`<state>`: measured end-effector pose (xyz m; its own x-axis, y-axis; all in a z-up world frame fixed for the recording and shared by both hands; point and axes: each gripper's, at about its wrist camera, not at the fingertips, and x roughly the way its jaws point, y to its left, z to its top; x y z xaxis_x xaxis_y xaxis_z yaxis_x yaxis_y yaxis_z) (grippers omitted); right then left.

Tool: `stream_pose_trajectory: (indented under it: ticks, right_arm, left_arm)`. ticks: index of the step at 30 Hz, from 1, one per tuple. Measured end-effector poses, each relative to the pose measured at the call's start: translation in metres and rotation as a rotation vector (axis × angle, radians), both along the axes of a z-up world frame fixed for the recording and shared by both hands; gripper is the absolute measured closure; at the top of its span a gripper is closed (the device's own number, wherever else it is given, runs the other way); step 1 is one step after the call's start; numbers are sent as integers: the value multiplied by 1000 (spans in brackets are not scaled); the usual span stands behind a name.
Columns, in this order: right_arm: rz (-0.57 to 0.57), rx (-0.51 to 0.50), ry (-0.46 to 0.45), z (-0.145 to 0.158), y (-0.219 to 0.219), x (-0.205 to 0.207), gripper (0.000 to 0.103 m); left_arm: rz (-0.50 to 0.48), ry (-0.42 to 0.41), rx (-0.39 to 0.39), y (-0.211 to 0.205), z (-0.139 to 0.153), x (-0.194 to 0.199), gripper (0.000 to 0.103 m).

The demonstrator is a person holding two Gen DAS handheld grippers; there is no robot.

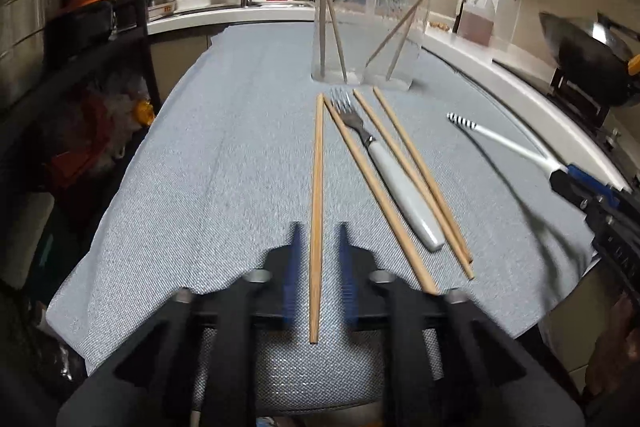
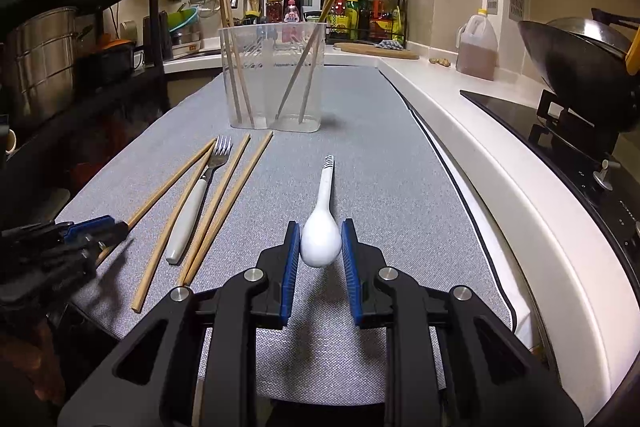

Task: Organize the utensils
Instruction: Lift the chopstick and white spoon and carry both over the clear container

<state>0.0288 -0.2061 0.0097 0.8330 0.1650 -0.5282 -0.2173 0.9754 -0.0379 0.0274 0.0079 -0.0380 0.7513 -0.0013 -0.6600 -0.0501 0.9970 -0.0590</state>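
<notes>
The left gripper [image 1: 318, 259] has its fingers spread around a loose bamboo chopstick [image 1: 317, 195] on the grey cloth surface [image 1: 224, 147], while the right gripper [image 2: 320, 247] pinches a white ceramic spoon [image 2: 321, 235] by its bowl, handle aimed ahead, probably toward the clear plastic holder [image 2: 272, 79].

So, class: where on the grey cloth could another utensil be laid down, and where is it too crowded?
Free: the grey cloth left of the chopsticks, and the strip between the spoon and the white counter edge. Crowded: around the fork, in front of the clear holder.
</notes>
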Motion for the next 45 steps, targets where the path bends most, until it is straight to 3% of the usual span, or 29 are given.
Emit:
stream_pose_trajectory:
  ticks: [3,5,11,24,30,41,45]
  right_arm:
    - [1,4,0,-1,-1,0,81]
    - [0,5,-1,-1,-1,0,81]
    - [-2,9,-12,2,-2,-2,82]
    - [7,-11,-115,44,-5,-7,82]
    - [12,-32,-156,58,-7,6,82]
    - [56,25,-197,98,-6,31,83]
    - [81,75,-143,108,-5,47,96]
  left_arm:
    - [-9,-1,24,-5,0,0,72]
    - [-18,-3,45,-8,0,0,96]
    - [-16,-32,44,-8,7,-4,97]
    - [-8,-234,82,-7,59,-20,97]
    - [-22,-294,87,-5,82,-15,97]
    - [-22,-371,71,8,116,1,97]
    - [-23,-388,66,10,125,5,97]
